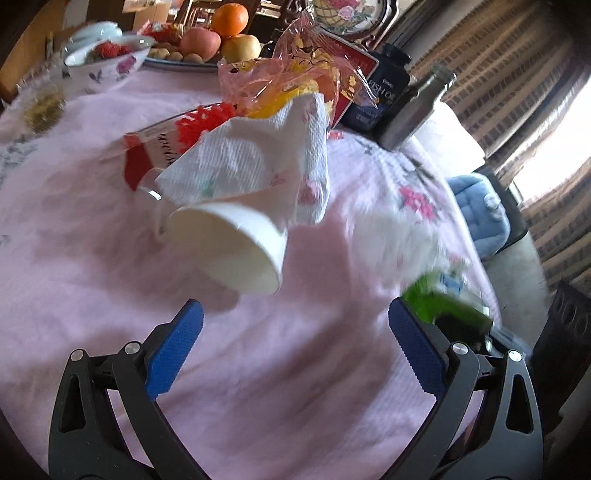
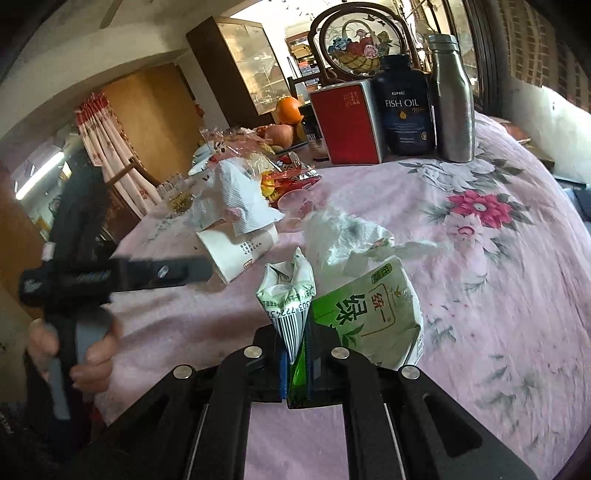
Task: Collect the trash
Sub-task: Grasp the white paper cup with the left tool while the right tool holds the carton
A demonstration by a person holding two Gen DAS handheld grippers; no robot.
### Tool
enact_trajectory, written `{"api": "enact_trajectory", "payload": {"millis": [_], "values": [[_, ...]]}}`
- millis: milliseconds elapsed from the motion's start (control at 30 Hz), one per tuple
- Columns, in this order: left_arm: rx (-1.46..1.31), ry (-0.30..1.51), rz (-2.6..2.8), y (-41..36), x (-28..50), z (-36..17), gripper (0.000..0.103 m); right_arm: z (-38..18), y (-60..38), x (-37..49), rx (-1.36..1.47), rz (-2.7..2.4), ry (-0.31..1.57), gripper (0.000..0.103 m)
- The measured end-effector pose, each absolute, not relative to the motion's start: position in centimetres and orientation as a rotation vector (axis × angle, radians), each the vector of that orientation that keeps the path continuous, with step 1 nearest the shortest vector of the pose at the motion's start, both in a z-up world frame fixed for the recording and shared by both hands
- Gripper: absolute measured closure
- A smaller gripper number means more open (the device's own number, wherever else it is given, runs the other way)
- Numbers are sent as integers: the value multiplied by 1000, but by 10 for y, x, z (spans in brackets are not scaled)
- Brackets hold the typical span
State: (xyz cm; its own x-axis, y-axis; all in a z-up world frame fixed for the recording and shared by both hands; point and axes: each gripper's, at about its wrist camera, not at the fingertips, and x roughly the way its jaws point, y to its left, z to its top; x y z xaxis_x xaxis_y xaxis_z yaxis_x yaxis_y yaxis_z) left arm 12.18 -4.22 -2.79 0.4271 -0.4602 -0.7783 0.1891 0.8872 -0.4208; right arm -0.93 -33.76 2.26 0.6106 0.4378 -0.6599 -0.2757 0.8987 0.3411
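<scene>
My right gripper [image 2: 297, 365] is shut on a crushed green tea carton [image 2: 354, 314] and holds it over the pink tablecloth. The carton shows blurred at the right of the left wrist view [image 1: 443, 299]. My left gripper [image 1: 295, 332] is open and empty, just short of a tipped white paper cup [image 1: 236, 247] with a crumpled paper towel [image 1: 255, 162] lying on it. The cup [image 2: 236, 251] and towel [image 2: 240, 199] also show in the right wrist view, with the left gripper [image 2: 192, 269] beside them. A crumpled clear plastic wrap [image 2: 351, 232] lies behind the carton. Pink cellophane wrappers [image 1: 295, 70] lie beyond the cup.
On the table [image 1: 92, 229] stand a fish oil bottle [image 2: 404, 107], a steel flask [image 2: 452, 103], a red box [image 2: 347, 122], a flowered bowl [image 1: 107, 62], a fruit plate with an orange [image 1: 229, 18], and a small glass [image 1: 42, 107]. The table edge drops off at right.
</scene>
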Motion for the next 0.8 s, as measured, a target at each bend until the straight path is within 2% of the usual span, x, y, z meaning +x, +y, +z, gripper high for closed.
{"api": "enact_trajectory", "payload": {"millis": [100, 267, 400, 467, 500, 533, 700, 767, 800], "values": [[-334, 1049, -418, -41, 131, -29, 9, 21, -346, -11, 286, 479, 827, 95], [-331, 1047, -425, -46, 147, -27, 22, 16, -342, -17, 231, 477, 854, 94], [-322, 1065, -442, -53, 155, -34, 43, 12, -339, -21, 212, 488, 877, 90], [-320, 1077, -450, -56, 160, -38, 53, 12, -339, -23, 204, 492, 879, 83], [-323, 1083, -450, -57, 162, -41, 56, 13, -340, -24, 201, 490, 875, 72], [-327, 1088, -451, -56, 163, -44, 62, 14, -340, -25, 192, 486, 868, 67], [-360, 1106, -450, -53, 171, -53, 76, 13, -335, -26, 138, 473, 878, 67], [-363, 1101, -447, -50, 172, -53, 85, 10, -329, -27, 98, 459, 887, 67], [-366, 1100, -450, -49, 171, -54, 96, 8, -326, -27, 76, 448, 900, 69]]}}
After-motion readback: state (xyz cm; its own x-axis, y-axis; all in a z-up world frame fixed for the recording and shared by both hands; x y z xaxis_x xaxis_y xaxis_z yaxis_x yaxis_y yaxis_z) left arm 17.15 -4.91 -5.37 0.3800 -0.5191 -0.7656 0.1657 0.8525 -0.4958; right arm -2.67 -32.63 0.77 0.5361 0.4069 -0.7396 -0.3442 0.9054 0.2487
